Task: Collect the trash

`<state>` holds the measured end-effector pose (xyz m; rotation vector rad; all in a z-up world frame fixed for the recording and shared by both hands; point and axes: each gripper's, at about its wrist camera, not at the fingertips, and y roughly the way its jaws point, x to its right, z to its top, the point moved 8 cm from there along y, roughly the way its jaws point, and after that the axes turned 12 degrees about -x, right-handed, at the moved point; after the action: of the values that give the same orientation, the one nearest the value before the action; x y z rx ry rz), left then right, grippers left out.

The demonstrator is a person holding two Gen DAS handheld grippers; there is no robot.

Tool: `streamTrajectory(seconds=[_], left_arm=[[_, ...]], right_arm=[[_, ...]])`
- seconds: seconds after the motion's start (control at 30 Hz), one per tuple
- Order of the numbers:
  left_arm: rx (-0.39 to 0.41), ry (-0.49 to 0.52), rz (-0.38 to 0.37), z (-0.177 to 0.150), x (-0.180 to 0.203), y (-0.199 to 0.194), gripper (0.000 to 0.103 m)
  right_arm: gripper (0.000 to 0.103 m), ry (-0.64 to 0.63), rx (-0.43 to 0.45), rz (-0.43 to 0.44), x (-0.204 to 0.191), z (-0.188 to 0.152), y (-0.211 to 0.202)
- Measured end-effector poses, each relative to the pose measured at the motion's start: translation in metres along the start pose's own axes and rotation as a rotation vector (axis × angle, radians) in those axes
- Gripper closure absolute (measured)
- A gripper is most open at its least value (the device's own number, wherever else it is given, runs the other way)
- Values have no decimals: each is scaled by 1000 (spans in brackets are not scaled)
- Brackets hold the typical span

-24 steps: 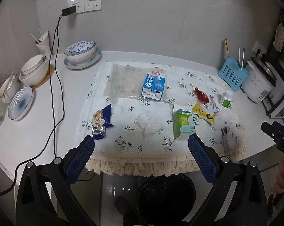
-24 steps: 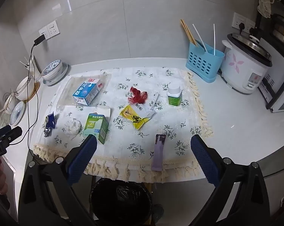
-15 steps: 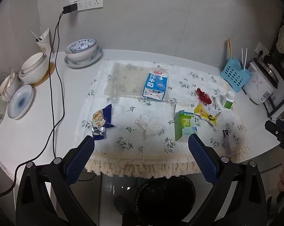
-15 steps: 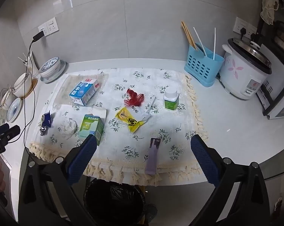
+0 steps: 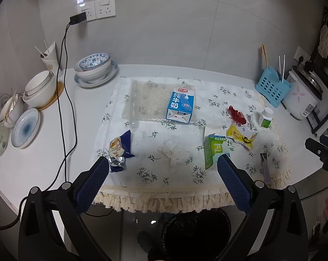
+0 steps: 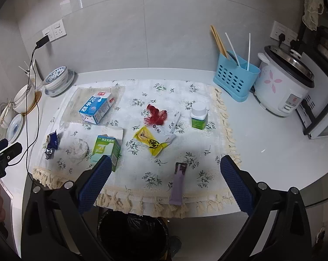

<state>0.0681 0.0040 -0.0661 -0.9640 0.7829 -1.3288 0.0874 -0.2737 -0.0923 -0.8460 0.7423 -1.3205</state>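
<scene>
In the left wrist view, the left gripper (image 5: 163, 165) hangs above the near edge of the white floral tablecloth with a cream fringe (image 5: 142, 174), fingers spread wide, nothing between them, angled down at the litter, probably lined up for a first pick. Trash is all on the cloth, none in the black-lined round bin (image 5: 196, 230) on the floor right under the table edge, likely parked there so items drop straight in. Torn blue foil snack wrapper (image 5: 120, 150) lies just beside the left finger tip, long axis running near-to-far, torn silver end toward the camera. Crumpled white tissue (image 5: 171, 151) sits mid-cloth, no clear axis. Blue-and-white milk carton (image 5: 181, 105) lies flat on a clear plastic sheet (image 5: 142, 100), long axis near-to-far, gabled top away. Green-and-white cardboard box (image 5: 215, 150) stands upright, open flap on top. In the right wrist view, the right gripper (image 6: 164, 169) is likewise wide open and empty over the near edge. Lilac sachet stick (image 6: 178, 183) lies flat between the fingers' line of sight, long axis near-to-far, torn dark end pointing away, near end on the fringe; looks like the easiest first grab. Yellow crinkled plastic wrapper (image 6: 150, 141) lies diagonally, left-far to right-near. Red mesh net scrap (image 6: 156, 114) bunched behind it. White pill bottle with green label (image 6: 198, 116) stands upright, cap on. Light blue perforated utensil caddy (image 6: 235, 80) and white rice cooker with pink flower (image 6: 282, 87) are off the cloth, likely not trash.
</scene>
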Motion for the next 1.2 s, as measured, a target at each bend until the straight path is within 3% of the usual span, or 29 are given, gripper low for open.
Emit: streamTrajectory(seconds=[0.33, 0.6, 1.0, 1.2], left_arm=[[-28, -63, -46, -1, -4, 8, 6], [-28, -17, -19, 1, 1, 4, 6], [-26, -29, 36, 5, -4, 4, 6], [-22, -25, 28, 6, 0, 3, 6]], right_arm=[[7, 32, 19, 19, -11, 5, -3], [7, 31, -1, 31, -14, 1, 3], [7, 21, -12, 40, -20, -2, 7], [7, 21, -15, 45, -20, -2, 8]])
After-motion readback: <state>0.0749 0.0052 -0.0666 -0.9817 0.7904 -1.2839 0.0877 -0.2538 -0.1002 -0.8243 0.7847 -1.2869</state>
